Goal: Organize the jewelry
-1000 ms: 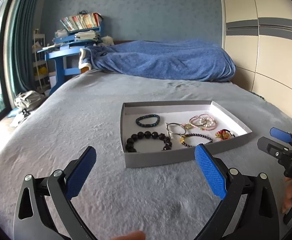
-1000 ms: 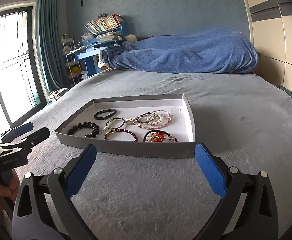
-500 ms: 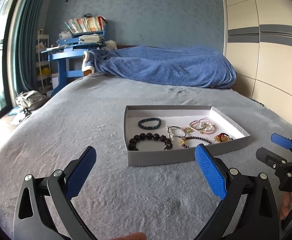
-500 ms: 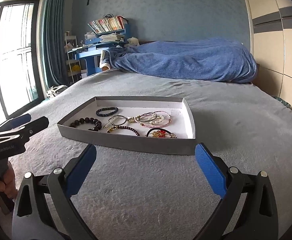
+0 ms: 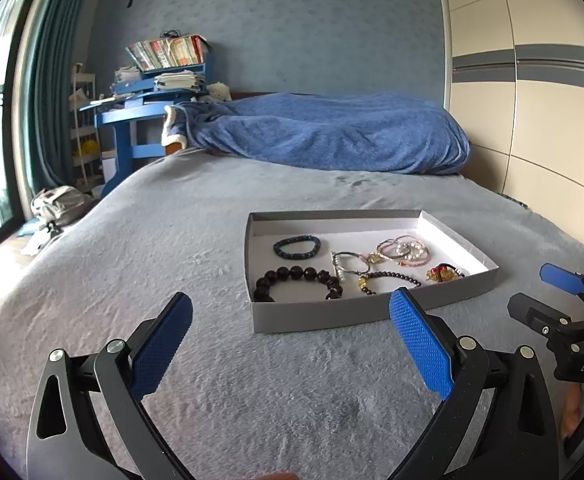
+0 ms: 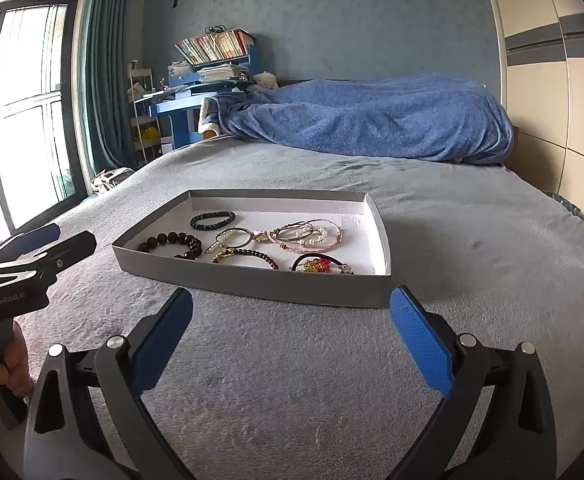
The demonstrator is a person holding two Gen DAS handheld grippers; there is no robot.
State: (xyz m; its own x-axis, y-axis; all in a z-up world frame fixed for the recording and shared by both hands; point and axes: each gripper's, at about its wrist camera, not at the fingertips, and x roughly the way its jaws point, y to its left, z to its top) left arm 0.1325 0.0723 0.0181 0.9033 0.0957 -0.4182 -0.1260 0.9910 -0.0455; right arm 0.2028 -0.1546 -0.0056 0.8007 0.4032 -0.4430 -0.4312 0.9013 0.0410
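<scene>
Landmark: a shallow grey tray (image 5: 324,314) with a white floor, lying flat on the bed; every place below is told from it.
Left gripper (image 5: 292,326): jaws spread wide with nothing between them, hovering over the blanket on the near side of the tray, off its near-left corner.
Right gripper (image 6: 292,320): jaws likewise spread and bare, hovering before the tray's near wall; its right pad lines up with the near-right corner.
Jewelry: all of it lies inside the tray, none on the blanket.
Big-bead bracelet (image 5: 298,282): dark, in the near-left part of the tray.
Small dark bracelet (image 5: 297,247): behind the big-bead one, toward the far-left.
Silver bangle (image 5: 351,264): about the middle.
Small-bead bracelet (image 5: 388,278): dark beads with a gold piece, by the near wall.
Pink and pearl bracelets (image 6: 310,236): a loose overlapping bunch toward the far-right.
Red and gold piece (image 6: 318,265): on a black cord, in the near-right corner.
In the way: only the tray's low near wall stands between the grippers and the jewelry.
Surface: grey fleecy blanket (image 6: 472,248) covering the bed all round the tray.
Beyond the tray: a heaped blue quilt (image 6: 372,120) at the far end of the bed.
Far-left of the tray: a blue desk (image 5: 132,128) piled with books and papers, teal curtain (image 6: 104,72) and window.
Right of the tray: cream wardrobe doors (image 5: 552,120) with grey bands.
Person: a hand (image 6: 0,372) grips the left gripper's handle, left of the tray.
</scene>
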